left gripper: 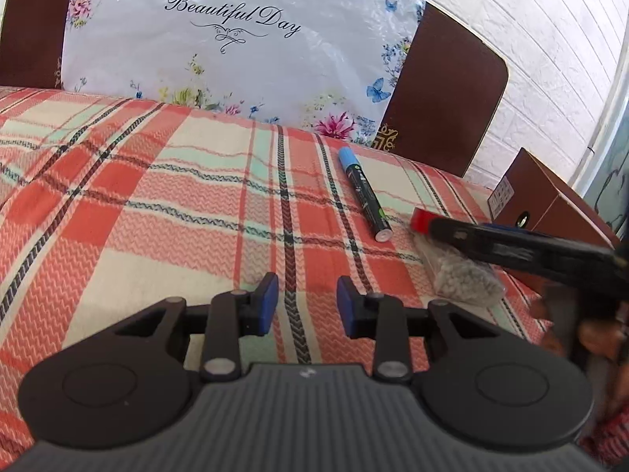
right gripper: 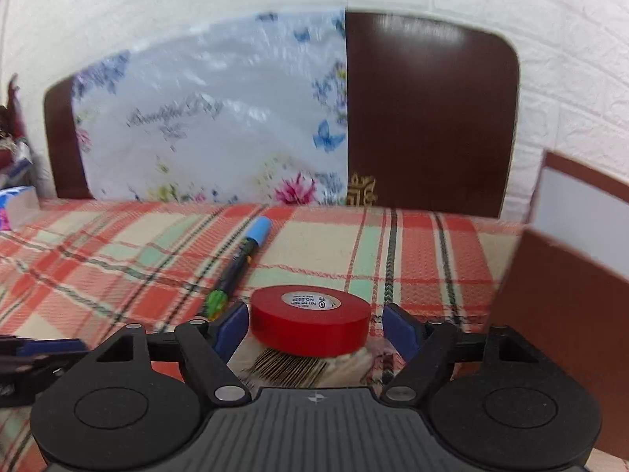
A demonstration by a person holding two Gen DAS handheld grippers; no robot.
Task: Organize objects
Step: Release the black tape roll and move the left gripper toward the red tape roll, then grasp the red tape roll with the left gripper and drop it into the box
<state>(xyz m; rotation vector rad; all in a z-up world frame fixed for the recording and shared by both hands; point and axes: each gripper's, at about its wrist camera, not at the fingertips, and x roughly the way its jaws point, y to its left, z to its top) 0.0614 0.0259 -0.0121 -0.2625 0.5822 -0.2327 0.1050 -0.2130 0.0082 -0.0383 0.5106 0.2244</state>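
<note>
Bed cover (left gripper: 157, 196): woven cloth, matt, with a raised zigzag weave in a plaid pattern. Headboard (right gripper: 428, 118) behind the cover: dark brown, smooth and glossy, wood-like. Floral pillow (left gripper: 236, 59) leaning on the headboard: wrapped in clear crinkled plastic film that catches the light. Marker (left gripper: 363, 192) on the cover: smooth hard plastic, glossy black barrel, light blue cap. Tape roll (right gripper: 310, 324) on the cover: red, smooth, slightly shiny vinyl look, with a white paper label in its core. Small bag (left gripper: 460, 271) on the cover beside the marker: clear plastic, holding pale grainy pellets. Box (left gripper: 550, 200) at the cover's edge: brown matt cardboard. Both grippers' frames: black matt plastic with metal pivot pins; pads (left gripper: 267, 303) blue and matt.
</note>
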